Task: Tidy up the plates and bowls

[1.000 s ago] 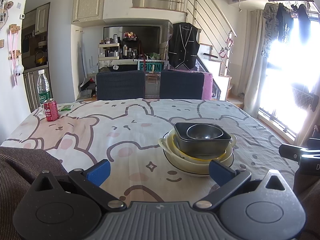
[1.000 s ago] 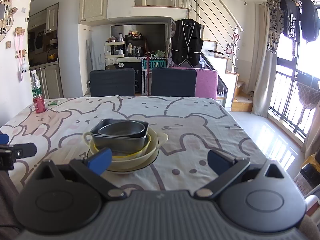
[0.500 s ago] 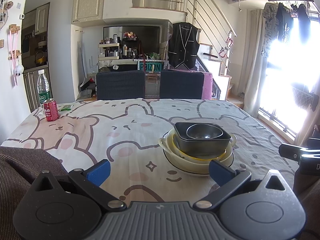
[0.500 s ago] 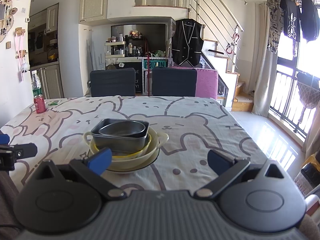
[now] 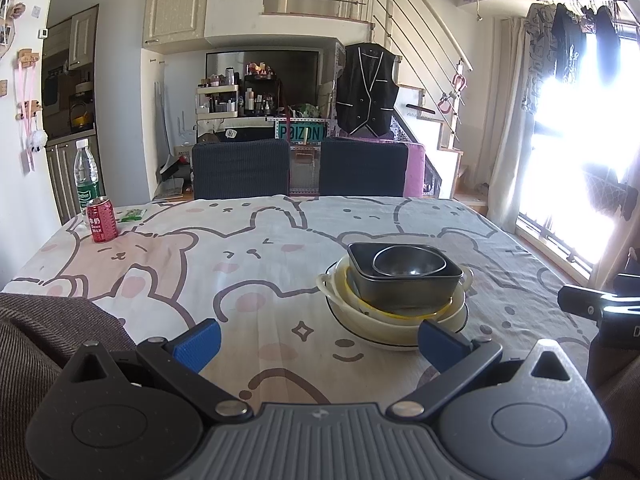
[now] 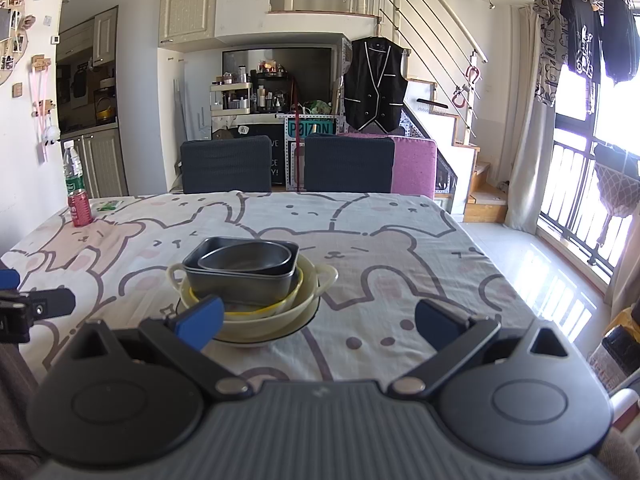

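Nothing has moved in the last second: the nested stack of bowls (image 5: 396,292) sits near the desk's (image 5: 240,264) front edge, left gripper (image 5: 316,340) and right gripper (image 6: 318,322) both wide, empty.

Bright daylight, blown-out glare at window (image 5: 568,200), sharp focus, fisheye bending at edges

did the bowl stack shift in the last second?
No. In the left wrist view the bowl stack sits on the same spot of the tablecloth print as before.
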